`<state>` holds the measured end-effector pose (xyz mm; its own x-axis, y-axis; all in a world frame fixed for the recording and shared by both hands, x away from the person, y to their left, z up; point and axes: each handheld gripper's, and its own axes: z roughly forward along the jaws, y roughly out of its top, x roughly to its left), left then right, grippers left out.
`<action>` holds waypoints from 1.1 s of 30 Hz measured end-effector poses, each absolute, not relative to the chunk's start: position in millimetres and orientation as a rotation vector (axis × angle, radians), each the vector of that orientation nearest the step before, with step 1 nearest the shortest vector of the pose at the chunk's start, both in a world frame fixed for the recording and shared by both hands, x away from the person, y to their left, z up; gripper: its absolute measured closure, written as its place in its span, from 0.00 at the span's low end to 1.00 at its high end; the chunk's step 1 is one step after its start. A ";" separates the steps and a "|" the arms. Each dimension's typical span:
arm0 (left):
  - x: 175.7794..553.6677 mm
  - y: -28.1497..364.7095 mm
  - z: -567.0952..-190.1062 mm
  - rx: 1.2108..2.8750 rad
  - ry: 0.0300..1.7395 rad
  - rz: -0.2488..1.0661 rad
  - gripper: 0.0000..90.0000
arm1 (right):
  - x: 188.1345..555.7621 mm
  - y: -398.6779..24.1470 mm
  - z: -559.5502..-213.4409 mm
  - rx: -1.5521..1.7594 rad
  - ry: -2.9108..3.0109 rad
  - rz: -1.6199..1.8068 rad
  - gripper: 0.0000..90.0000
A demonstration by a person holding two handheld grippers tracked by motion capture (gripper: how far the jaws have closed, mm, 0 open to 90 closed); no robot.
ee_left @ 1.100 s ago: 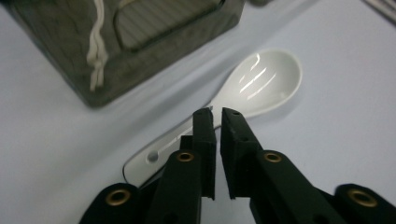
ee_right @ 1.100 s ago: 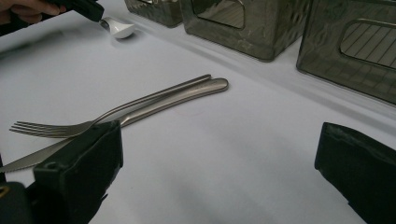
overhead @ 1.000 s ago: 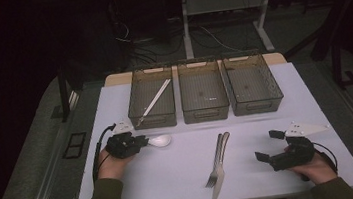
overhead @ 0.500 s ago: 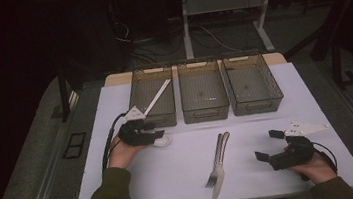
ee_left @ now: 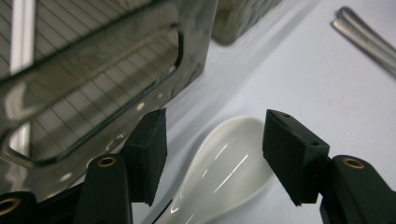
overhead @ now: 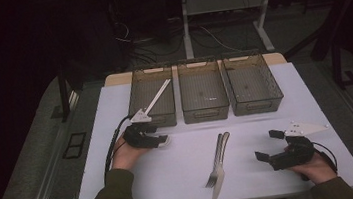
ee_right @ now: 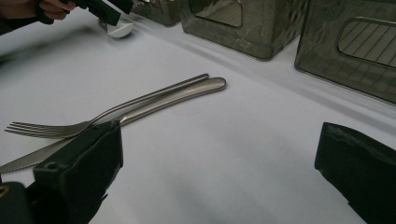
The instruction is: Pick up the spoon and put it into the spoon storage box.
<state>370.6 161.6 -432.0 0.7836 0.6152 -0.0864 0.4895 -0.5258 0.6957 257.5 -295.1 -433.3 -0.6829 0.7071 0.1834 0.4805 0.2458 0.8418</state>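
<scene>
The left gripper [overhead: 161, 140] rests low on the white table surface [overhead: 183, 174], just in front of the left bin [overhead: 152, 98], with its jaws pointing toward the table's centre. In the left gripper view its 2 black pads [ee_left: 149, 151] stand apart on either side of a white spoon [ee_left: 224, 165]. The jaws have just been opening; the spoon's bowl lies between them on the table, and neither pad presses on it. The spoon's handle end runs back under the gripper body and is hidden there.

The spoon lies flat on the table, near the front wall of the left bin and clear of it. In the right gripper view the spoon's bowl shows far off at the upper left, just beneath the left gripper's jaws.

The right gripper [overhead: 270, 146] is held at the table's right front, above the surface, jaws pointing left. Its jaws stand wide apart with nothing between them; the right gripper view shows bare table between the 2 pads [ee_right: 81, 163].

A fork [overhead: 217, 157] and a knife [overhead: 221, 170] lie side by side at the centre front, touching along their handles, well apart from both grippers.

3 dark mesh bins stand in 1 row at the far side: the left bin holds a long white utensil [overhead: 158, 95] lying diagonally, followed by the middle bin [overhead: 203, 94] and the right bin [overhead: 253, 85].
</scene>
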 end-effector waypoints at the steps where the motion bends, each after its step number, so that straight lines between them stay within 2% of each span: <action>1: 370.2 161.4 -433.1 2.236 0.821 0.214 0.43 | 257.6 -295.1 -433.3 1.114 2.284 1.410 0.01; 17: 367.6 157.4 -438.4 2.313 0.776 0.211 0.43 | 257.1 -295.2 -432.8 1.112 2.286 1.411 0.01; 33: 365.5 160.2 -440.2 2.337 0.641 0.180 0.66 | 257.0 -294.9 -432.9 1.107 2.288 1.410 0.01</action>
